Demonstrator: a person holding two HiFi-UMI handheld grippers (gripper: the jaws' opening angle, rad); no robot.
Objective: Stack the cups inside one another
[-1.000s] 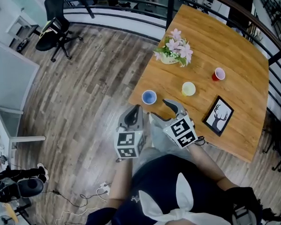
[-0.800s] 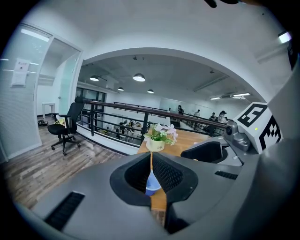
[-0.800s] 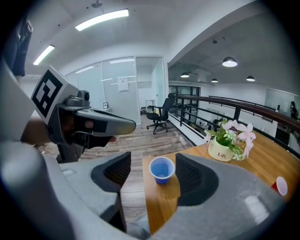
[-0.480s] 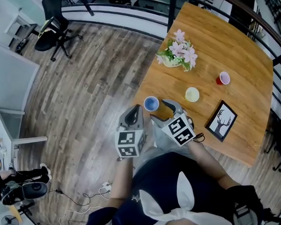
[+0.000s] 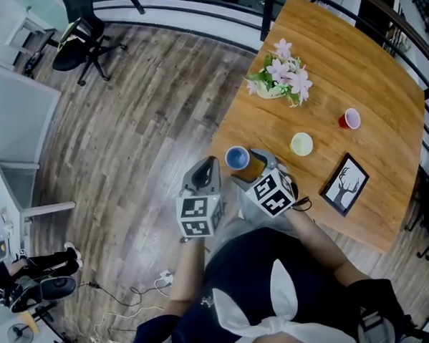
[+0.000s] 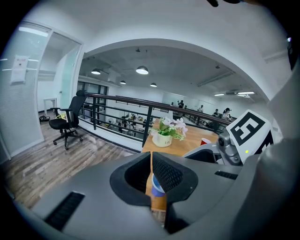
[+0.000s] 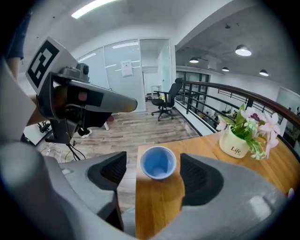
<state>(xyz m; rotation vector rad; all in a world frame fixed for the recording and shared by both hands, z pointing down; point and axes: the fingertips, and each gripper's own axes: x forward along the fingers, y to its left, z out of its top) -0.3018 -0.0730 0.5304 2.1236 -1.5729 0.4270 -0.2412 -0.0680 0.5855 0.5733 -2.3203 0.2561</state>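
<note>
The blue cup (image 5: 237, 157) is standing upright and open-mouthed at the near corner of the table (image 5: 338, 60), on our side of the flowerpot (image 5: 271, 91) and closer to us than anything else. The yellow cup (image 5: 301, 143) is sitting on our side of that flowerpot too, a little to its right, and the red cup (image 5: 351, 118) is waiting further right of the flowerpot.

Our right gripper (image 5: 250, 168) is hovering at the blue cup. Its jaws have just been opening and are now standing wide, with the cup between the two pads and neither pad touching it. Our left gripper (image 5: 208, 167) is hanging just off the table corner with its jaws pressed together on nothing.

We're reading this cup as a small, light, thin-walled thing. It will probably flex if pinched hard, and skate or tip on the smooth wood if nudged from one side. So we're judging the best hold to be across the wall, just under the rim, with both pads meeting it evenly and gently. Then it should lift easily and drop into one of the others.
</note>
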